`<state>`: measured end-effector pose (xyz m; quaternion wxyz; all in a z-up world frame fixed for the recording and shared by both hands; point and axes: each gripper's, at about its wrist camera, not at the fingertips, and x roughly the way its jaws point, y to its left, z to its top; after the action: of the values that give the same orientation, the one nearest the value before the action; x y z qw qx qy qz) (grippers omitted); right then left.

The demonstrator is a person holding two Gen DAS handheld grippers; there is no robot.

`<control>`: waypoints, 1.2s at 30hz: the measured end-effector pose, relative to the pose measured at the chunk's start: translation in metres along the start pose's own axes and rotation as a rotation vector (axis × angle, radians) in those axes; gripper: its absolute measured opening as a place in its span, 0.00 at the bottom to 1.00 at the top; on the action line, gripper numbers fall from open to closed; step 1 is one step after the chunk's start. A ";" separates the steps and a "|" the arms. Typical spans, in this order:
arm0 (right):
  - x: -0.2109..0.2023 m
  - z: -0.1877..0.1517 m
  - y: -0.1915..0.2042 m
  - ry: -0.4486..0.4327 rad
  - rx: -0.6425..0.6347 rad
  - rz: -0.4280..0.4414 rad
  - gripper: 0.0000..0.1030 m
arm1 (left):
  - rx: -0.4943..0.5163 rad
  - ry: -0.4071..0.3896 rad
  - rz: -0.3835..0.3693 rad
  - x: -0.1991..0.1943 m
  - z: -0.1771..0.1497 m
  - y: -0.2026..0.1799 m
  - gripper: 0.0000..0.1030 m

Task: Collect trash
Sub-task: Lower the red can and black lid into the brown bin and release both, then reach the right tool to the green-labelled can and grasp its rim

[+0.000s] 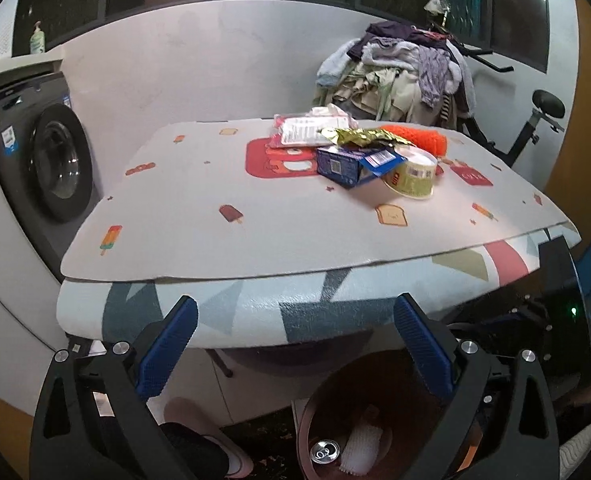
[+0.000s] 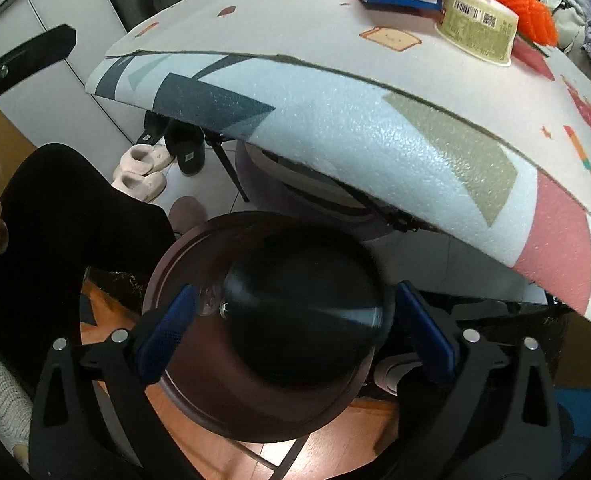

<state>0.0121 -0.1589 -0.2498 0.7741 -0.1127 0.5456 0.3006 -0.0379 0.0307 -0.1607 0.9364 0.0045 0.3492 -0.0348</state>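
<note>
Claws both gape, left claw [image 1: 295,340] empty; right claw [image 2: 295,322] straddles black lid [image 2: 303,320] over bin [image 2: 183,380], which could slip sideways.

Trash bin [image 1: 307,432] cut by bottom edge of left wrist view, far side hidden behind right finger; can [image 1: 324,453] and white ribbed item [image 1: 361,450] inside only partly seen; in right wrist view dark round blurred object [image 2: 303,312] covers bin interior, identity unclear; pink packets [image 1: 295,132] on table half buried under gold wrapper [image 1: 359,136]; print on blue box [image 1: 347,166] too small to read.
</note>
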 end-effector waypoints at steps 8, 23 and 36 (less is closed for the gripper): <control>0.001 -0.001 -0.002 0.001 0.026 -0.007 0.94 | -0.018 0.005 0.010 0.001 -0.001 0.002 0.93; -0.013 0.001 -0.011 -0.051 0.063 -0.049 0.94 | -0.026 0.019 0.015 0.003 -0.002 0.003 0.93; -0.037 0.004 -0.017 -0.165 0.082 -0.116 0.94 | -0.019 0.030 0.014 0.007 -0.002 0.001 0.93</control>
<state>0.0167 -0.1832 -0.2168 0.8365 -0.0873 0.4843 0.2409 -0.0339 0.0313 -0.1665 0.9313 -0.0011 0.3635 -0.0247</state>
